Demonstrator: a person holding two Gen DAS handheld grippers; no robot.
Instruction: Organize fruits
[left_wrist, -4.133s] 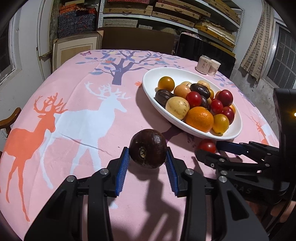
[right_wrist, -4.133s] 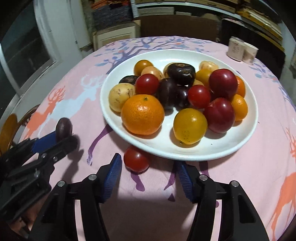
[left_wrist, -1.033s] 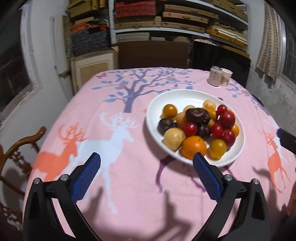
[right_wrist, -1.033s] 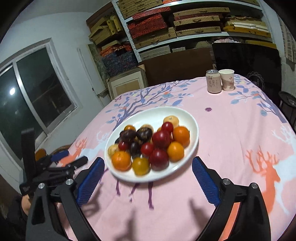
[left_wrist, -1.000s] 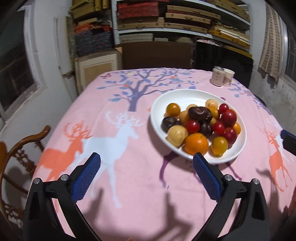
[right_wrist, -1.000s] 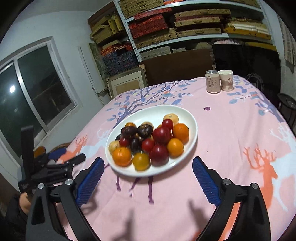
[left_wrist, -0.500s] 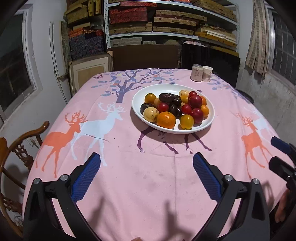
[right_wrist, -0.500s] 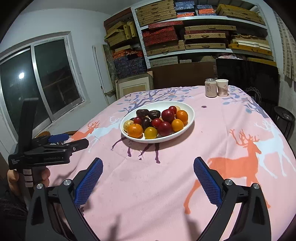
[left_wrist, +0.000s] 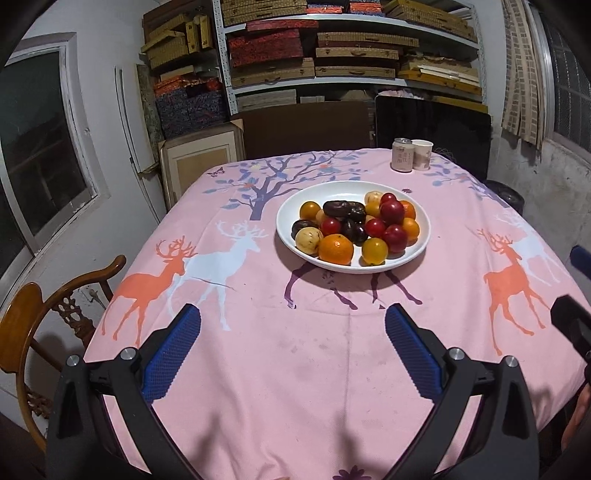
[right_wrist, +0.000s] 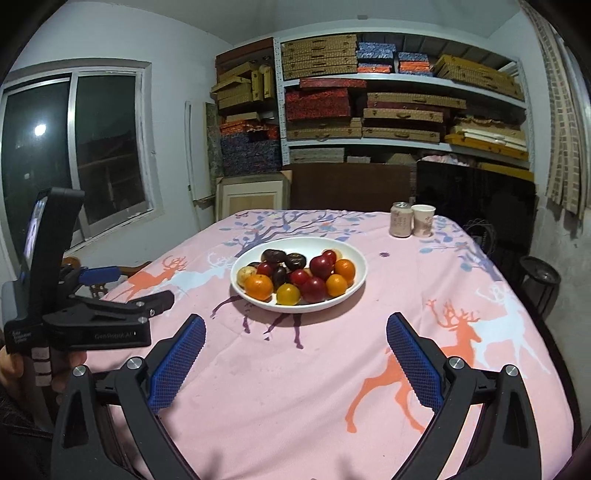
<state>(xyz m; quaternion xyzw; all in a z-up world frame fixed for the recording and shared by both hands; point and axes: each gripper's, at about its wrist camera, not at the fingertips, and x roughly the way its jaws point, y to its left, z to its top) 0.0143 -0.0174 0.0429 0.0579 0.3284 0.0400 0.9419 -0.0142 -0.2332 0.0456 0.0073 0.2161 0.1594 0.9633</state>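
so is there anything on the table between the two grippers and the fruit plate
Nothing visible. Both the left gripper and right gripper are open and held back from the white plate of fruit, with only bare pink tablecloth between. The can and paper cup stand beyond the plate, out of the way.

Your table (left_wrist: 295, 369) wears a pink deer-print cloth. On it: white fruit plate (left_wrist: 295, 242) mid-table. Can (left_wrist: 402, 155) and paper cup (left_wrist: 422, 155) touching, far edge.

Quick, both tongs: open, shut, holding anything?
Left tongs: open, holding nothing.
Right tongs: open, holding nothing.
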